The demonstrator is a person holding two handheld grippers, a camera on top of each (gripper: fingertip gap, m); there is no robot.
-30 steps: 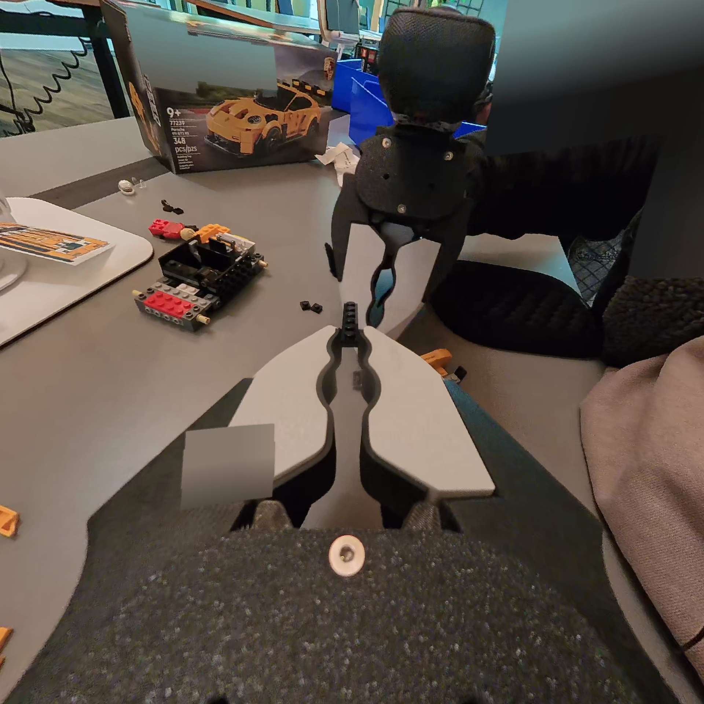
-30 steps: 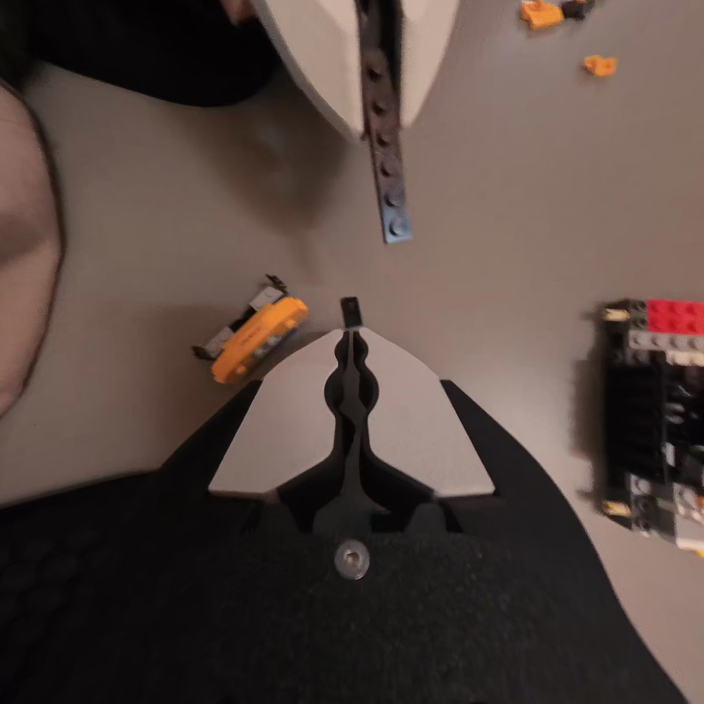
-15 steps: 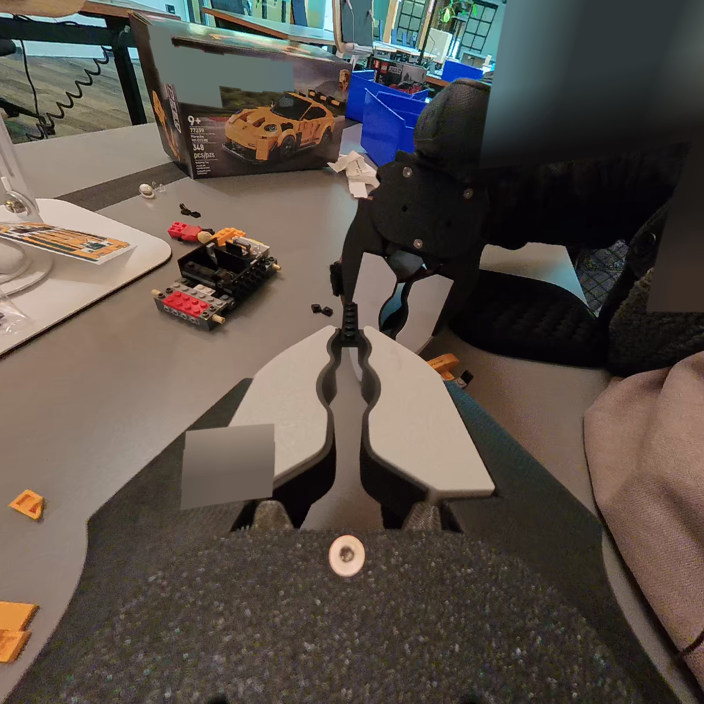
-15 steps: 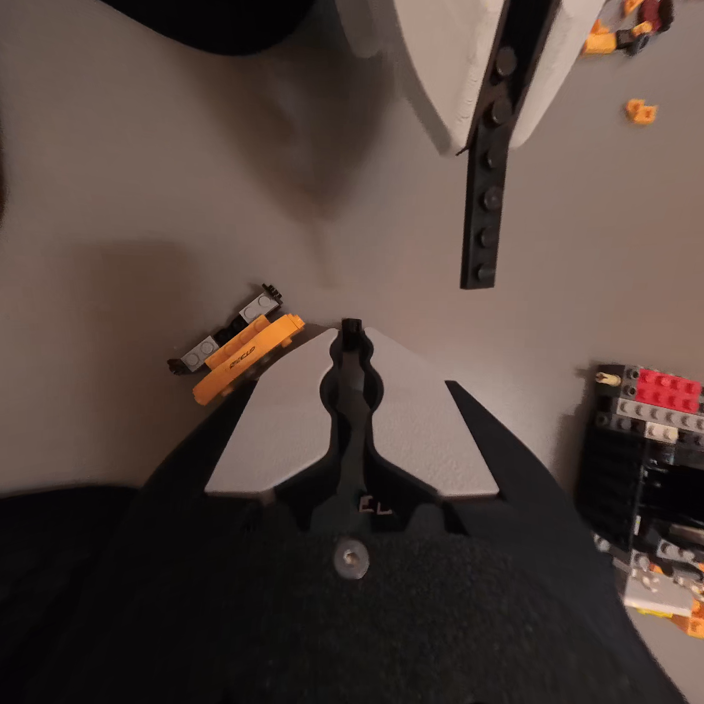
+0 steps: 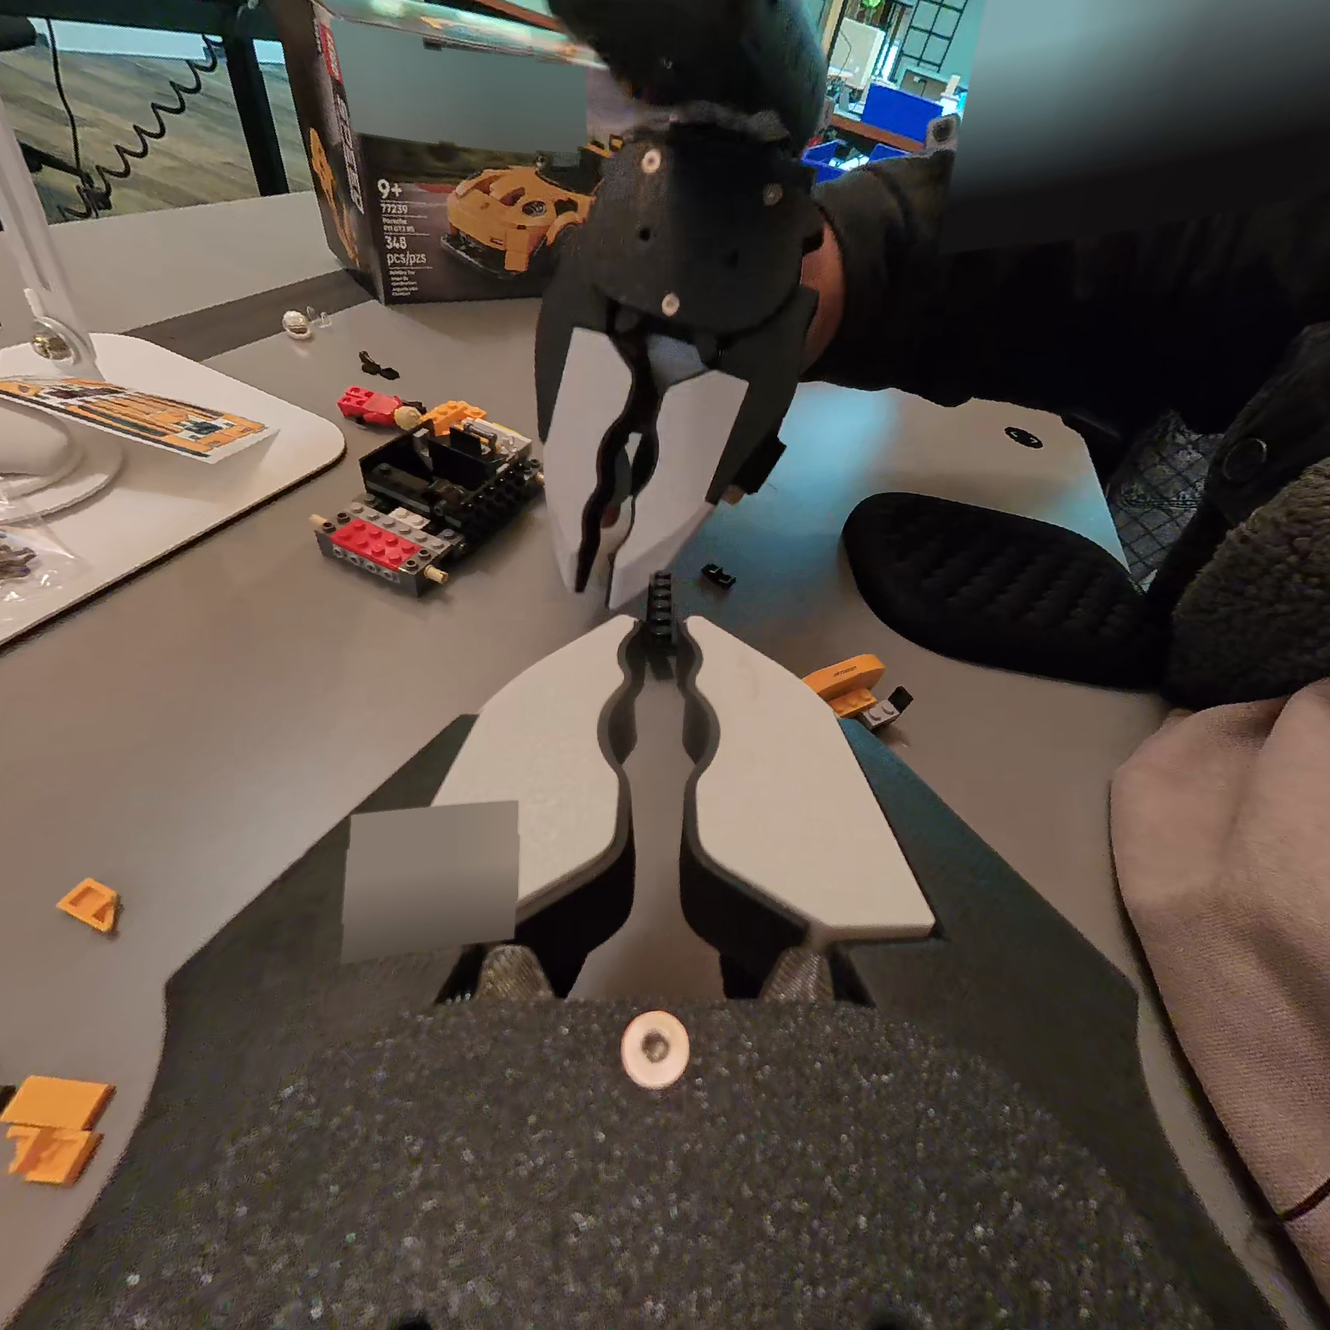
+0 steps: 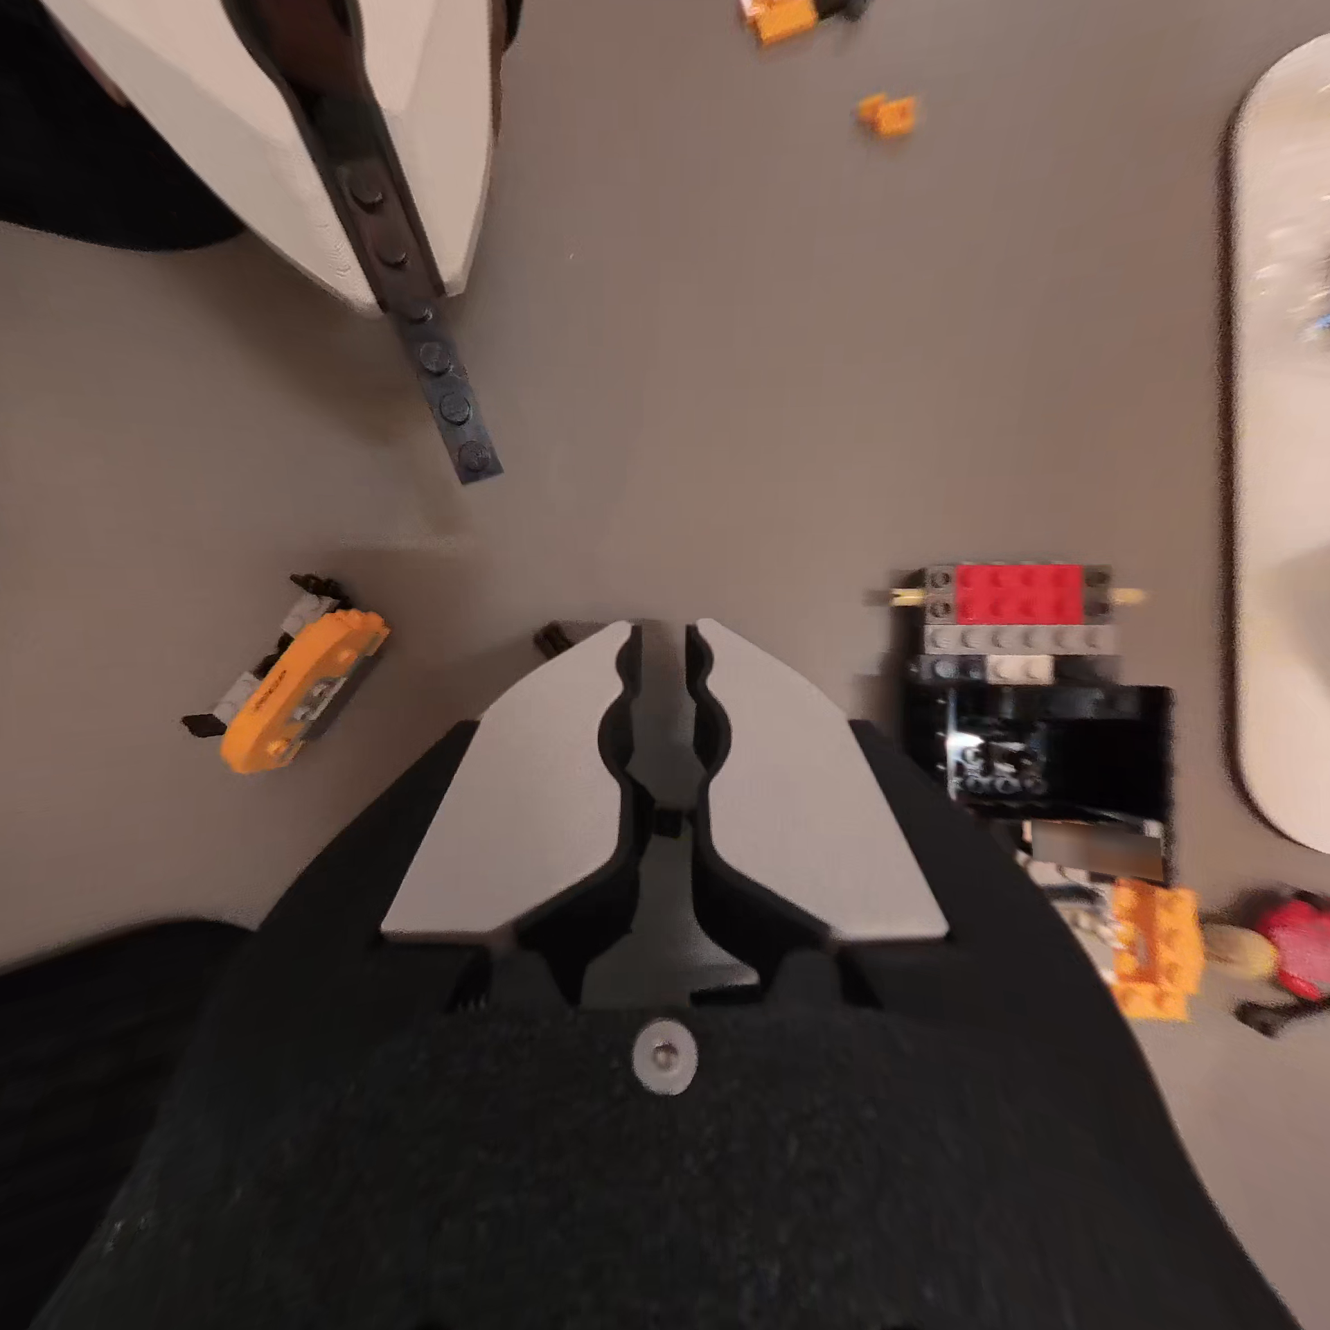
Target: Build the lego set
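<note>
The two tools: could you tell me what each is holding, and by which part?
The left tool grips a long black studded plate by one end, the rest projecting forward. The right tool is open, tips empty.

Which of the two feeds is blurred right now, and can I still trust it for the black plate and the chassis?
Right wrist view: motion-smeared, worst at the right edge, so the partly built chassis is soft; the long black plate held by the left gripper still shows its studs. Left wrist view: sharp centrally, wide-angle bending at the edges; the plate appears end-on, chassis crisp.
</note>
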